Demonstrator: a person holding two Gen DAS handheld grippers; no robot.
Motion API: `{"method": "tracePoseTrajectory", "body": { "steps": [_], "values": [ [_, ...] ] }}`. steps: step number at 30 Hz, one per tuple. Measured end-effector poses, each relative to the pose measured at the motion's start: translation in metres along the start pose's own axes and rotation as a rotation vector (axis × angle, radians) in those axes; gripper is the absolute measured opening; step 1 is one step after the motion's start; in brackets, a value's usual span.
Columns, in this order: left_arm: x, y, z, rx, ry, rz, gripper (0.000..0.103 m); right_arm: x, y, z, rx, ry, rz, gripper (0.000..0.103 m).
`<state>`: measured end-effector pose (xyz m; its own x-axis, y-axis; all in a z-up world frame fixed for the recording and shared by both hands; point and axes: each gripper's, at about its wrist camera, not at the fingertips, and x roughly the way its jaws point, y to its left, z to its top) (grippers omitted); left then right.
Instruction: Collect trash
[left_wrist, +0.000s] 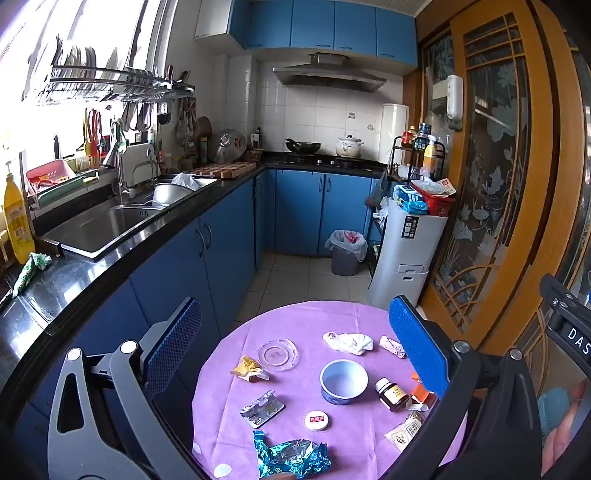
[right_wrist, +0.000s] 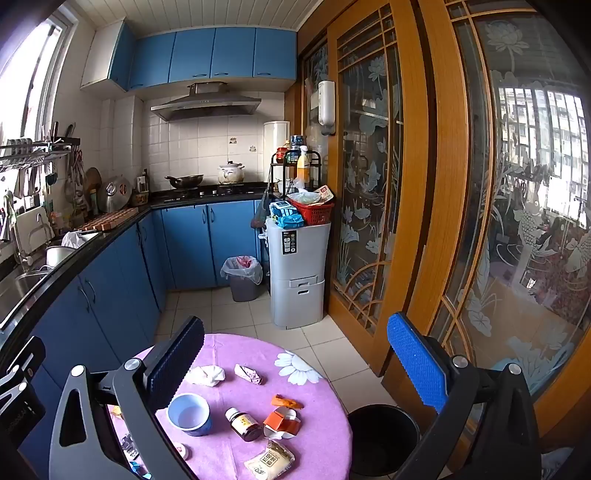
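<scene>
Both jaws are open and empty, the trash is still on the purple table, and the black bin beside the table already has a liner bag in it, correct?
Not quite. The black bin beside the purple table has no liner bag: the right wrist view shows a bare dark interior. The rest holds: left gripper and right gripper are open and empty.

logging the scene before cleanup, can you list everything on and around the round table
table: 1, purple cloth, centre
bowl: 1, blue-white, mid-table
brown bottle: 1, right of bowl
glass ashtray: 1, clear, left of bowl
wrappers: teal foil, silver foil, yellow, near edge and left
tissue: 1, white, far side
orange carton: 1, right side
black bin: 1, floor, right of table
left tool: open, blue pads
right tool: open, blue pads
</scene>
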<state>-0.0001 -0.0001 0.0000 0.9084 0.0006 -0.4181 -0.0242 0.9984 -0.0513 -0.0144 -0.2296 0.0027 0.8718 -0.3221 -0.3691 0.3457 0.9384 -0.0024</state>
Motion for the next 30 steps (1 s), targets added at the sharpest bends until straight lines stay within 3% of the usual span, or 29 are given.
{"method": "tracePoseTrajectory", "body": {
  "steps": [30],
  "values": [
    [0.0003, 0.0004, 0.0, -0.005, 0.009, -0.005, 0.1, -0.0005, 0.0014, -0.001, 0.001, 0.002, 0.0, 0.097]
  ]
}}
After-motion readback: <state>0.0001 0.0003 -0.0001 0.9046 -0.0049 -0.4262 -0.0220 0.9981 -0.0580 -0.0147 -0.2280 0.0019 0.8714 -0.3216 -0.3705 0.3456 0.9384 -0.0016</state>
